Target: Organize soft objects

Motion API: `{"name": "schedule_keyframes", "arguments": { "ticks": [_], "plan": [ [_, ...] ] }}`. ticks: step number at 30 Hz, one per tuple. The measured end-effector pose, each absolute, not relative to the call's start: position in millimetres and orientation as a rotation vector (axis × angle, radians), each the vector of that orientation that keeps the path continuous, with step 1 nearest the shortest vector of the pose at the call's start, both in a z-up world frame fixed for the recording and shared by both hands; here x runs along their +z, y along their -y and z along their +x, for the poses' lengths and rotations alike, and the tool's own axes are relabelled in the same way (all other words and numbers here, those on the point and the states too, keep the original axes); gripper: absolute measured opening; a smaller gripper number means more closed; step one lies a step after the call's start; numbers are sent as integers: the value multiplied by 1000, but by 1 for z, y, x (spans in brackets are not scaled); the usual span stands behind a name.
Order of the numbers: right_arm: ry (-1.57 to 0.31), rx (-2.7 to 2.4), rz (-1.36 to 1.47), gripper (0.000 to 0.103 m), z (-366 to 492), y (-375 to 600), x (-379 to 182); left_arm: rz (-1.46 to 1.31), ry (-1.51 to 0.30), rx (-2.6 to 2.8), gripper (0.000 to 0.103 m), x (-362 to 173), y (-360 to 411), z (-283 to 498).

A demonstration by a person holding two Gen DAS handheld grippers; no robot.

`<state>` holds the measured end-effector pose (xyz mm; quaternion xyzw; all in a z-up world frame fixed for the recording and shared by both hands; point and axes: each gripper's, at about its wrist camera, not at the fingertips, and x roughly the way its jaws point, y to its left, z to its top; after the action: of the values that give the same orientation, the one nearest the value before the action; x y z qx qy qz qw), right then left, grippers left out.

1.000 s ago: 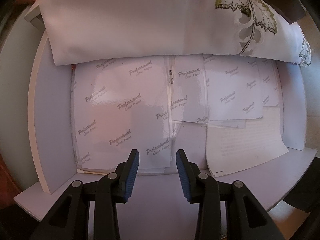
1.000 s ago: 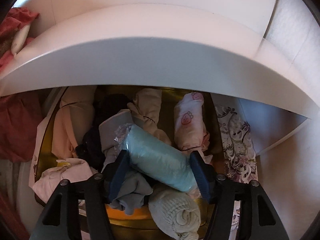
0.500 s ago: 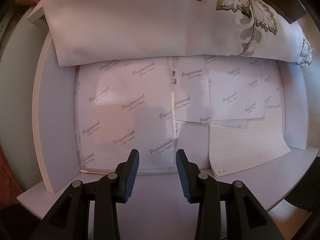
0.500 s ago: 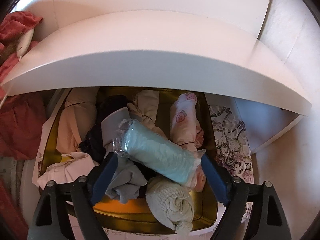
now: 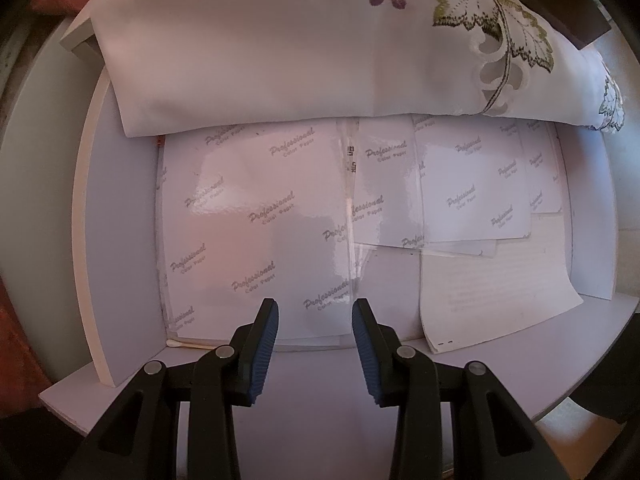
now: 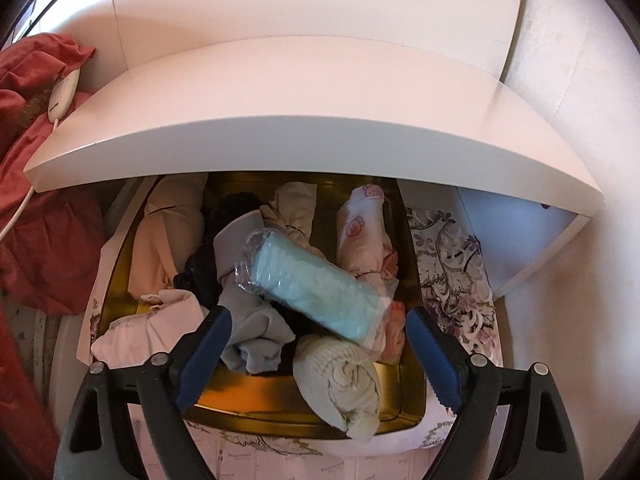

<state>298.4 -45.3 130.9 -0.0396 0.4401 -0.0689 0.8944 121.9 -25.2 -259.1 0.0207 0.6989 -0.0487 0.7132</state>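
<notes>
Where sheets (image 5: 260,216) lie, "Professional", perhaps "Color Paper" beneath, repeated

Glossy white sheets printed "Professional Color Paper" (image 5: 256,216) line the white drawer (image 5: 120,240) directly ahead of the jaws. A thin white cotton swab (image 5: 188,345) lies beside the left jaw.

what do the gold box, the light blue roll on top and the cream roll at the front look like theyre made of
Gold box: seems to be metal tin, with a glossy, mirror-like wall. Light blue roll: soft, fuzzy-looking fabric, probably fleece or terry, inside clear crinkly plastic film that glints at its twisted end. Cream roll: looks like a chunky ribbed knit, matte, rolled into a spiral; the fibre cannot be told.
</notes>
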Motion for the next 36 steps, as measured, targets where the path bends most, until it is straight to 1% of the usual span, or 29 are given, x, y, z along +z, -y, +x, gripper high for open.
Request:
{"name": "schedule_keyframes", "arguments": {
  "ticks": [24, 36],
  "plan": [
    [-877, -163, 5, 94, 242, 71, 143, 50, -1522, -92, 39, -245, 19, 118],
    [-932, -169, 46, 95, 203, 78, 118, 39, -1504, -86, 39, -229, 14, 118]
  ]
}}
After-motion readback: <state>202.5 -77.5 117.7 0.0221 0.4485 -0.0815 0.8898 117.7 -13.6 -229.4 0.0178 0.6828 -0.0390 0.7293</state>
